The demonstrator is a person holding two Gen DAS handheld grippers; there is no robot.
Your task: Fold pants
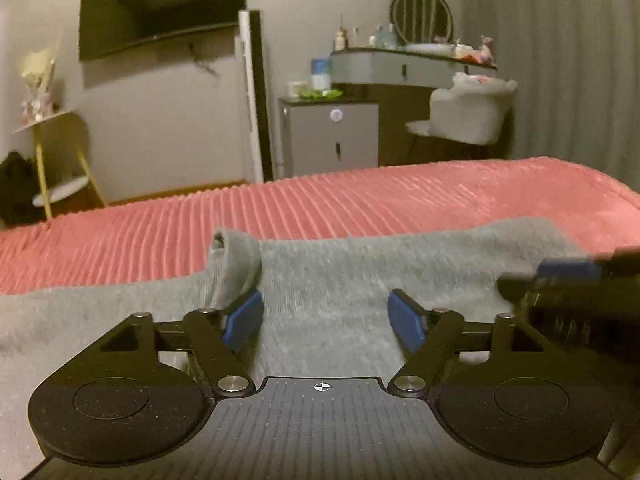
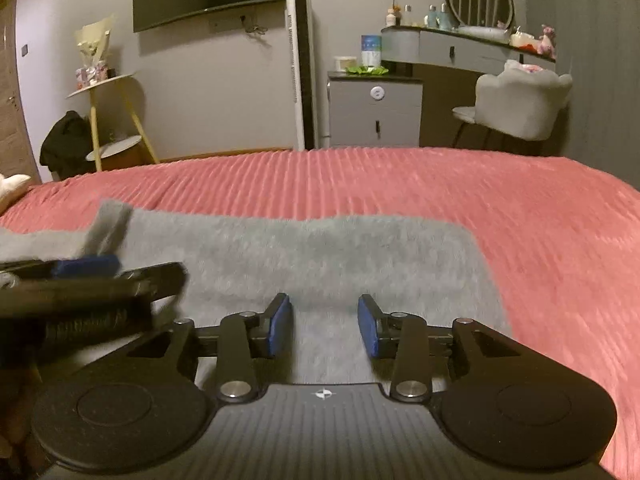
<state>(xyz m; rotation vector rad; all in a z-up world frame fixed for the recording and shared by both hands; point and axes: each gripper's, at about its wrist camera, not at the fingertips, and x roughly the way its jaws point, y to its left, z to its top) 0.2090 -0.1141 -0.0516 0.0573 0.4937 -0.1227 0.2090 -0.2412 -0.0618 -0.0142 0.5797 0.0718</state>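
Both your left gripper (image 1: 326, 318) and right gripper (image 2: 325, 326) hang released; the grey pants (image 1: 340, 280) are soft and limp, so pinch a doubled edge.

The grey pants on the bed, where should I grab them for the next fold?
Probably at the raised, curled-over flap on the left end of the grey pants. It stands up off the pink bedspread, so open jaws can slide around it from the near side; the rest lies flat, offering little to pinch.
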